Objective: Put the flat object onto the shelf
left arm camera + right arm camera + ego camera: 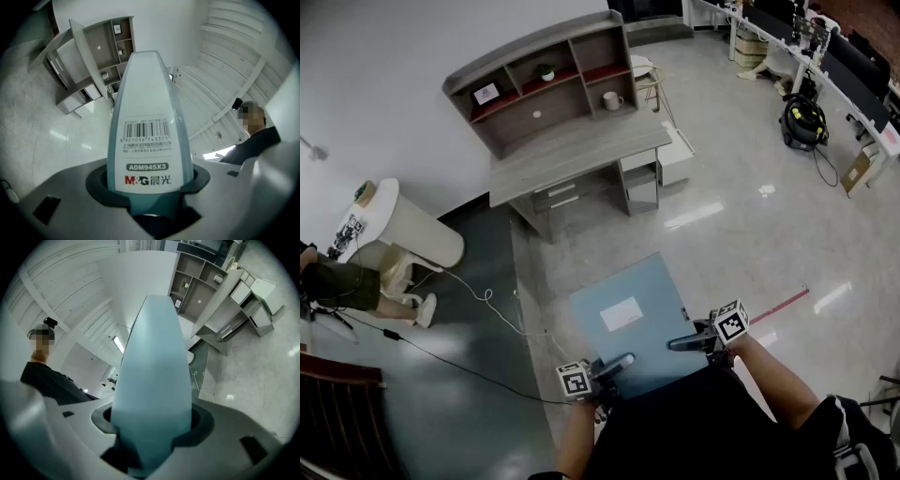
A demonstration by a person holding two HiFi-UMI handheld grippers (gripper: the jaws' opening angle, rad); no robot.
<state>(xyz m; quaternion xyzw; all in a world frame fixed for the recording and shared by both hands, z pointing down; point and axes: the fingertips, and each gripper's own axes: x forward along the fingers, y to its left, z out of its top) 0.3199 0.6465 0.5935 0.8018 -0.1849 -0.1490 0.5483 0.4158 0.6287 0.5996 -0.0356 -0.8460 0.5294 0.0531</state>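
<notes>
Showing the carrying stage of the task: the flat object [630, 317], a pale blue file case with a white label, was held level above the floor, close in front of the person. The left gripper [617, 362] was clamped on its near left corner, the jaws pinching the barcoded edge. The right gripper [686, 343] was likewise closed on the near right edge, with the case filling the gap between its jaws. Pick-up was thus judged complete. The approach, the lift and the release were not yet done, since the shelf [546, 77] stood well apart at the far side, on top of the desk [581, 155] against the white wall.

Several compartments were occupied:
- a small plant [547, 71] in the upper middle one;
- a mug [611, 100] in the lower right one;
- a framed card [486, 93] at the upper left.

The top board and the wide lower left bay were judged the likeliest places.

A white cable [487, 300] trailed over the floor to the left of the route. A seated person [347, 286] and a round white table [408, 225] lay further left. A vacuum cleaner [804, 124] stood far right, clear of the path.
</notes>
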